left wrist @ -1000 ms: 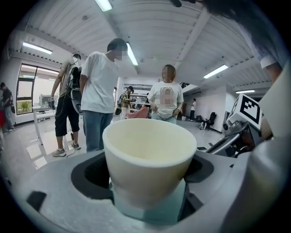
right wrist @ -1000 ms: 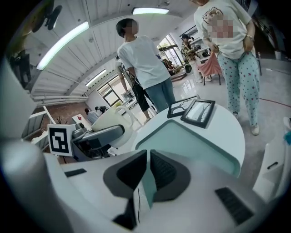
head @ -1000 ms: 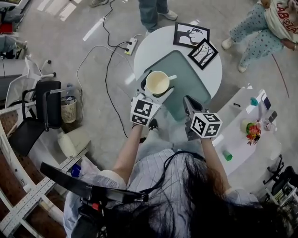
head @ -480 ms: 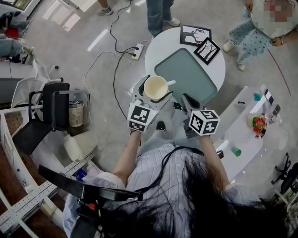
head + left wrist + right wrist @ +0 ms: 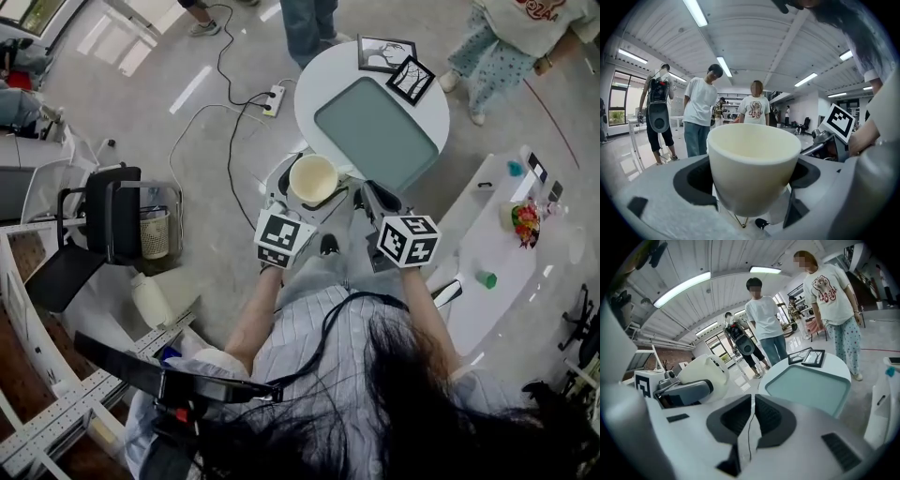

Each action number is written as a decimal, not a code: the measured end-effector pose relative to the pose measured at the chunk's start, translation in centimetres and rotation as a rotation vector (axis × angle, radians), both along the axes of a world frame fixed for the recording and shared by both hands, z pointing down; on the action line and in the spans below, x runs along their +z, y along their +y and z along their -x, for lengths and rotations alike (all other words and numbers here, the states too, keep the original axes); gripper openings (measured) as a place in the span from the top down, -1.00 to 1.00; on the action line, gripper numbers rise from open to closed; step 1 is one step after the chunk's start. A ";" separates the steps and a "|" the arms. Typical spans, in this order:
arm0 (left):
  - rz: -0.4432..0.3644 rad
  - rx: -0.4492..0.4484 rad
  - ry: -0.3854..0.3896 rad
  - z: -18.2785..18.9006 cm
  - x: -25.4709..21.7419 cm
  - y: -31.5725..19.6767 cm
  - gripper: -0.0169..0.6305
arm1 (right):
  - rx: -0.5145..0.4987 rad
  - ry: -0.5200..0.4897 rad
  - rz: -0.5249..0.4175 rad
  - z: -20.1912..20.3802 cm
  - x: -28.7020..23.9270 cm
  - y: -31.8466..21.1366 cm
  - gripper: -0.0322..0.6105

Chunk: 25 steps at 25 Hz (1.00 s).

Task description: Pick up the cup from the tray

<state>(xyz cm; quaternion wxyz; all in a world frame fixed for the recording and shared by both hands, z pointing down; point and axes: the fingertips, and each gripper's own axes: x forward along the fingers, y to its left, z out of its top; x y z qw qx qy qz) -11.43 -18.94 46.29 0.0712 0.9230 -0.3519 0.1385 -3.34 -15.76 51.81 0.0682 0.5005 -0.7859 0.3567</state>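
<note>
The tray (image 5: 377,120) is open to a gripper from most sides. Two picture frames (image 5: 384,53) block its 12 o'clock edge, and the cup (image 5: 313,178) hangs at 7 o'clock.

A cream round cup (image 5: 752,154) has a smooth, matt surface, like plastic or unglazed ceramic. The left gripper (image 5: 750,176) and right gripper (image 5: 752,404) have pale grey, matt plastic shells. The right one's dark pads (image 5: 733,417) are ribbed. A grey-green rectangular tray (image 5: 377,133) looks smooth and matt. The white round table (image 5: 309,94) has a slight sheen. The grey floor (image 5: 169,103) is polished and glossy.
</note>
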 end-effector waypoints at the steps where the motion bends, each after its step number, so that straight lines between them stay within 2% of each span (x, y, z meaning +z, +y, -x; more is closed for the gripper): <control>1: 0.005 0.008 0.002 0.1 0.1 0.6 -0.48 | 0.005 0.004 -0.003 0.0 -0.2 0.5 0.77; 8: 0.002 0.063 -0.003 -1.3 0.4 4.4 -0.47 | 0.036 0.031 -0.004 -1.2 -0.8 3.7 0.77; 19: 0.006 0.061 0.019 -3.1 -0.5 8.6 -0.48 | 0.017 0.026 -0.009 -2.5 -1.1 8.5 0.77; 25: 0.001 0.023 0.015 -5.0 -1.2 12.0 -0.47 | -0.009 0.021 -0.023 -4.5 -1.6 12.3 0.77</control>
